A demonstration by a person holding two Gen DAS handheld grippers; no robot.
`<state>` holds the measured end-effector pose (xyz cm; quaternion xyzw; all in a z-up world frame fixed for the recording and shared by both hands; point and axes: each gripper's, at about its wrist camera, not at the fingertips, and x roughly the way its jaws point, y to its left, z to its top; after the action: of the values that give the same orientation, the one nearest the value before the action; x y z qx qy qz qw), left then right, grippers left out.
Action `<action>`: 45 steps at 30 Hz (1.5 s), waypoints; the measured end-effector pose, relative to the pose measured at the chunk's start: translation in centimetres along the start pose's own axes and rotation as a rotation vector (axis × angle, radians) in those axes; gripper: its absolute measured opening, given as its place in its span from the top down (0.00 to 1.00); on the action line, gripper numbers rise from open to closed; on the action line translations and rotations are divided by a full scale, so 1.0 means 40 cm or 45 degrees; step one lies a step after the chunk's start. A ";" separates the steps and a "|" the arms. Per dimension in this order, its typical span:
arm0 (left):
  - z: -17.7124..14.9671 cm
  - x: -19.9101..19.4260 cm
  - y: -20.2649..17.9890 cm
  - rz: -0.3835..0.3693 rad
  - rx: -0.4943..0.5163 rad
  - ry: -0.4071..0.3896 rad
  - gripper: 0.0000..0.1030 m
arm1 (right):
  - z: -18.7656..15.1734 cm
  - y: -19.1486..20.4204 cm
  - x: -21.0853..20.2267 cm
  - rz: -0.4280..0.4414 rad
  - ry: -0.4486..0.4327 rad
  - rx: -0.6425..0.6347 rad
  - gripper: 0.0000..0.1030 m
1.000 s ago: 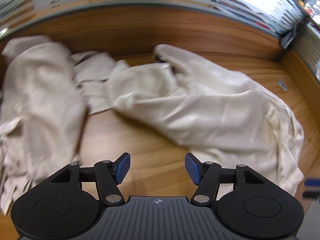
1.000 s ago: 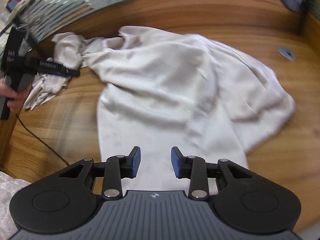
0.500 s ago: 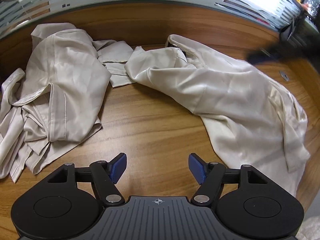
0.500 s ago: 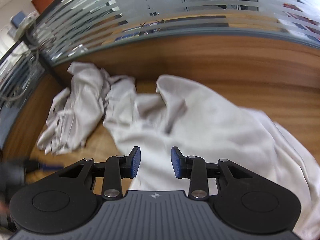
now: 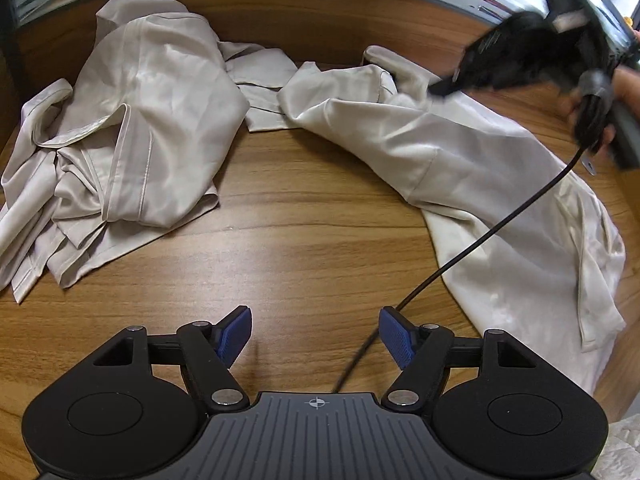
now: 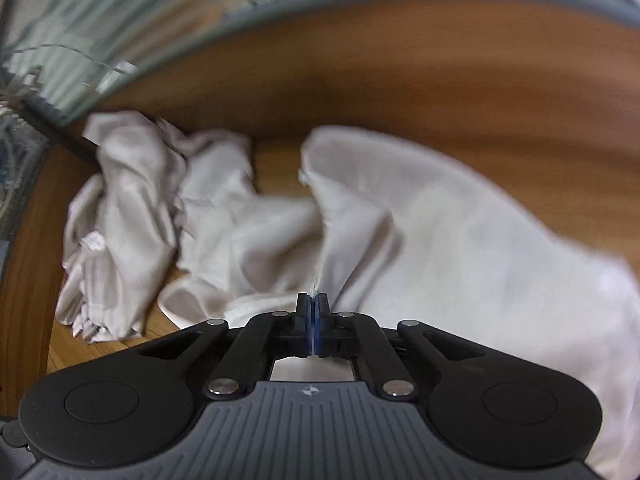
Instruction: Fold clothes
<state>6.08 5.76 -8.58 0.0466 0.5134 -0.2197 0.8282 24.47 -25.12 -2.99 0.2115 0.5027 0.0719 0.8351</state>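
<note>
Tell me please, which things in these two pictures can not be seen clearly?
- Right gripper, left wrist view: motion-blurred, so its jaws are unreadable there.
- Cream garment, right wrist view: blurred, and the gripper body hides its near part.
- Crumpled garment, left wrist view: its left edge is cut off by the frame.

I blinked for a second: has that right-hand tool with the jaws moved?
Yes. The right gripper has travelled up the spread cream garment toward the wooden back panel, and its jaws, open before, now pinch a fold.
</note>
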 end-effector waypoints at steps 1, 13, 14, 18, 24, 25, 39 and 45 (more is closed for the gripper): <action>0.002 0.002 0.004 0.003 0.003 -0.002 0.29 | 0.018 0.011 -0.027 0.009 -0.039 -0.031 0.99; 0.089 0.044 0.036 0.037 0.083 -0.028 0.29 | 0.213 -0.066 -0.190 -0.371 -0.340 -0.210 0.98; 0.100 0.049 0.037 0.036 0.088 -0.032 0.29 | 0.216 -0.083 -0.180 -0.416 -0.331 -0.212 0.97; 0.157 0.073 0.054 0.013 0.077 -0.051 0.29 | 0.197 -0.132 -0.171 -0.456 -0.298 -0.173 0.82; 0.278 0.129 0.073 -0.063 0.004 -0.089 0.30 | 0.105 -0.150 -0.195 -0.350 -0.236 -0.180 0.65; 0.298 0.141 0.071 -0.074 -0.002 -0.094 0.30 | 0.083 -0.148 -0.200 -0.326 -0.226 -0.178 0.63; 0.505 0.312 -0.003 -0.161 0.017 -0.117 0.30 | -0.289 -0.086 -0.320 -0.099 -0.079 -0.156 0.44; 0.529 0.351 -0.015 -0.157 -0.012 -0.112 0.84 | -0.421 -0.038 -0.317 -0.029 0.000 -0.150 0.39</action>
<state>28.67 -5.64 -10.82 0.0012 0.4795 -0.2698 0.8351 3.54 -25.96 -0.20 0.1561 0.5001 0.0919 0.8468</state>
